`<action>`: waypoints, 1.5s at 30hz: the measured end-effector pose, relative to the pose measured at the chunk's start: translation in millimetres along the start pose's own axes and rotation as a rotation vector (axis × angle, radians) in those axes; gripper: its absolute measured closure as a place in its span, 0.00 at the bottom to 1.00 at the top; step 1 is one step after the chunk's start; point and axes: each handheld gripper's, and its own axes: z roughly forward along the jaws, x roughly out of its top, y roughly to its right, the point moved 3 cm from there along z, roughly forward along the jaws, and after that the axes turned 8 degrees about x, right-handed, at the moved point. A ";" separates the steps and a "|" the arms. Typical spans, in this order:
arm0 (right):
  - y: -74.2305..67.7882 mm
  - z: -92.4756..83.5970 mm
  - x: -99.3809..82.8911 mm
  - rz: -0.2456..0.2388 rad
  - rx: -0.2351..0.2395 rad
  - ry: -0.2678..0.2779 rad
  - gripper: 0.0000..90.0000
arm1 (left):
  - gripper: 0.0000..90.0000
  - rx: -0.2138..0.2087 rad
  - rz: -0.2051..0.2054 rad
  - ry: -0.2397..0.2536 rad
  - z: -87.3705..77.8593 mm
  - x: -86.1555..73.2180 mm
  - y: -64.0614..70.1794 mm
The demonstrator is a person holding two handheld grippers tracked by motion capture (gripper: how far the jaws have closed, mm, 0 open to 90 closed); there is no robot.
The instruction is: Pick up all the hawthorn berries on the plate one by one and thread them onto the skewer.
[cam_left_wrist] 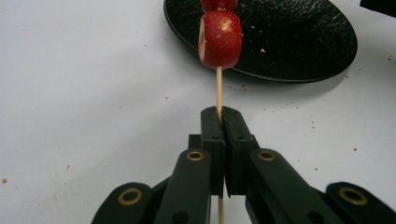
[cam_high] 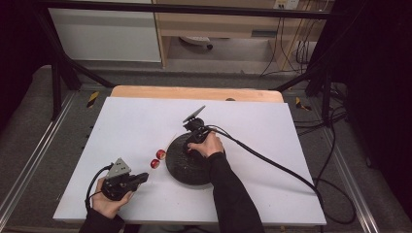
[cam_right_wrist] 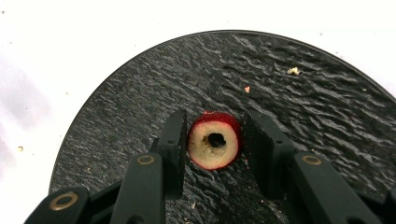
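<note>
On the white tabletop [cam_high: 145,121], our left hand-held gripper [cam_left_wrist: 219,119] pinches a thin wooden skewer [cam_left_wrist: 218,88] threaded with red fruit pieces [cam_left_wrist: 220,39]; our right hand-held gripper [cam_right_wrist: 212,140] pinches a cored red fruit slice [cam_right_wrist: 215,140] on the round black textured plate [cam_right_wrist: 303,107].

A thin wooden skewer [cam_left_wrist: 218,88] carries two red cored fruit pieces [cam_left_wrist: 220,39] near the desk's middle; a third cored piece [cam_right_wrist: 214,140] lies on the black plate [cam_right_wrist: 303,116].

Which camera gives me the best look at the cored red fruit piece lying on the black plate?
The right gripper view: the cored fruit piece lies close up between the jaws, its hole facing the camera, on the black plate. In the high view, the right gripper and hand cover it.
</note>
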 end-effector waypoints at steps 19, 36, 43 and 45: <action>-0.1 -1.5 1.1 0.030 0.025 0.007 0.69 | 0.98 0.000 0.001 0.003 0.0 0.1 0.3; -15.9 -36.7 -3.5 -0.006 0.030 0.082 0.69 | 0.98 0.001 0.007 0.011 -1.5 1.1 2.7; -22.3 -57.4 -15.9 0.008 0.062 0.217 0.70 | 0.98 -0.003 0.010 0.023 -3.3 2.6 7.1; -22.3 -61.8 -21.7 0.014 0.076 0.269 0.70 | 0.98 -0.004 0.011 0.023 -3.3 2.7 8.3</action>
